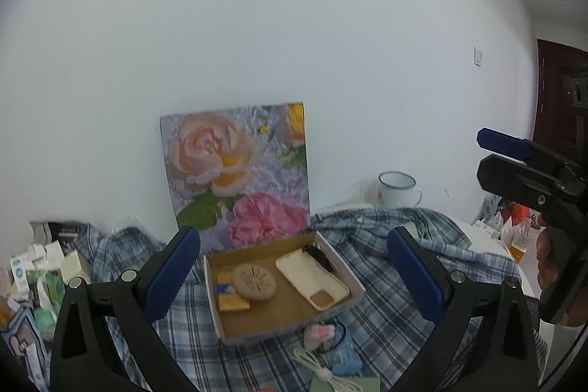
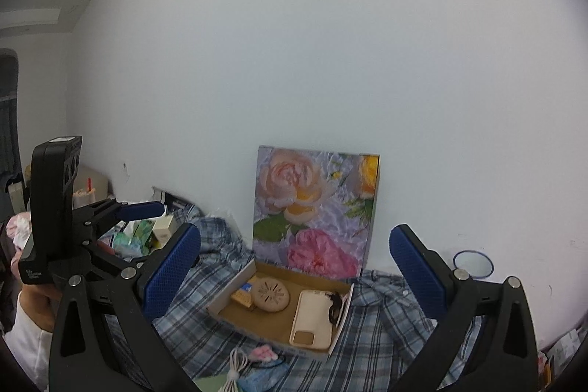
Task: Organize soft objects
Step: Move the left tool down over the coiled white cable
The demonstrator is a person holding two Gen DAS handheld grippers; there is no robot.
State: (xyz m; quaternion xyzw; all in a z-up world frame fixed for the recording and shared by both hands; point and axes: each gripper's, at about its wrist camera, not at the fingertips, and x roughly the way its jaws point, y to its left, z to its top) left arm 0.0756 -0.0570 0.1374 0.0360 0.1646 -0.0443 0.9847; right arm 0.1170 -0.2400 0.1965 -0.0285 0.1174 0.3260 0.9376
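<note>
Partly done, it seems | box [image 1: 352, 276] on plaid cloth [image 1: 386, 318] holds phone case [image 1: 312, 280], round pad [image 1: 254, 282], yellow pack [image 1: 229, 298] | left out, just before box: pink hair tie [image 1: 319, 333], white cable [image 1: 323, 370], blue piece [image 1: 347, 360] | left gripper [image 1: 294, 278] wide, empty | right gripper [image 2: 294, 276] wide, empty | both hover apart from the things

Left gripper [image 1: 294, 276] and right gripper [image 2: 294, 276]: matte black plastic linkage arms with triangular cut-outs and round silver pivot screws. Each finger carries a blue, finely textured pad [image 1: 172, 272]. A black upright housing [image 2: 49, 208] bears small white lettering. The person wears a white sleeve [image 2: 27, 349].
</note>
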